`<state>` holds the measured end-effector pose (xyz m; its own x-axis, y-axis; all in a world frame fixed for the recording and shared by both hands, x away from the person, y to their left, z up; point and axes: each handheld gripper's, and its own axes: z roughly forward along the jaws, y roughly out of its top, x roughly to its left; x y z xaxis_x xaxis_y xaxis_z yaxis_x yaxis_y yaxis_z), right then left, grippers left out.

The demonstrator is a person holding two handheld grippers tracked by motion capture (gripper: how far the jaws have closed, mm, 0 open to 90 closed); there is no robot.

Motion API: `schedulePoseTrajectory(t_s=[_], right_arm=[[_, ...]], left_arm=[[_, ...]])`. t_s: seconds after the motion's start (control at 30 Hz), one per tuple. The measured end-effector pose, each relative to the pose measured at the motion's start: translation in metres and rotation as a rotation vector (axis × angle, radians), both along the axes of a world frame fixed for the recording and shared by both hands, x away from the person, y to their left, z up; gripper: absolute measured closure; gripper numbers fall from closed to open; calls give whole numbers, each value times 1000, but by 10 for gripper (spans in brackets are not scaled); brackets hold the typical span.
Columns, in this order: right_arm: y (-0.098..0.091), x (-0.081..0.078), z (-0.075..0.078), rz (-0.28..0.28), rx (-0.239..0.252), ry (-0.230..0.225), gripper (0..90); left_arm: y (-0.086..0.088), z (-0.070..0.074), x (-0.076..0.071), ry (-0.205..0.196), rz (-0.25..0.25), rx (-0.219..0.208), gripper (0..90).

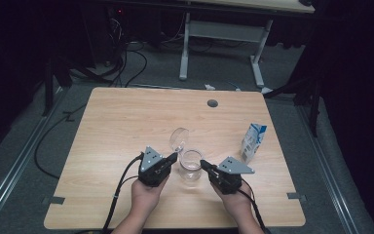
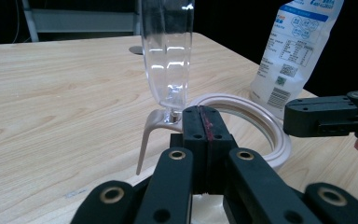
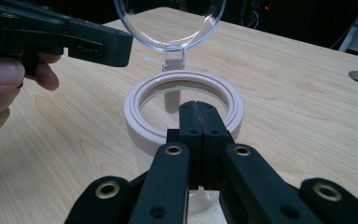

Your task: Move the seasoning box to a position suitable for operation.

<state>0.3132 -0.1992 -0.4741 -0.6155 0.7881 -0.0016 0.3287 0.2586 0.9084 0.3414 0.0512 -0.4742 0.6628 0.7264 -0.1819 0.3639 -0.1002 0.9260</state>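
A clear glass jar with a pale pink rim stands at the table's front middle. Its round clear lid is swung up and back on its hinge. My left gripper is shut and empty, its tips just left of the rim; in the left gripper view the closed jaws sit beside the lid's hinge and a pale latch. My right gripper is also shut with nothing in it, its tips at the jar's near right edge. The upright lid rises behind the rim.
A blue and white carton stands to the right of the jar, near the table's right edge. A round cable hole lies at the back of the wooden table. A white desk frame stands on the floor beyond.
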Motion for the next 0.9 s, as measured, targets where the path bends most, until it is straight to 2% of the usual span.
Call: schedulePoseTrajectory(t_s=[0.3, 0.43, 0.67, 0.9], right_arm=[[0, 0, 0, 0, -2, -2, 900], [0, 0, 0, 0, 1, 0, 900], [-3, -1, 2, -4, 19, -6, 866], [-20, -1, 4, -54, 35, -6, 828]], left_arm=[[3, -1, -3, -7, -3, 9, 900], [8, -3, -6, -10, -11, 36, 893], [31, -19, -9, 8, 8, 94, 857], [51, -33, -14, 28, 28, 138, 834]])
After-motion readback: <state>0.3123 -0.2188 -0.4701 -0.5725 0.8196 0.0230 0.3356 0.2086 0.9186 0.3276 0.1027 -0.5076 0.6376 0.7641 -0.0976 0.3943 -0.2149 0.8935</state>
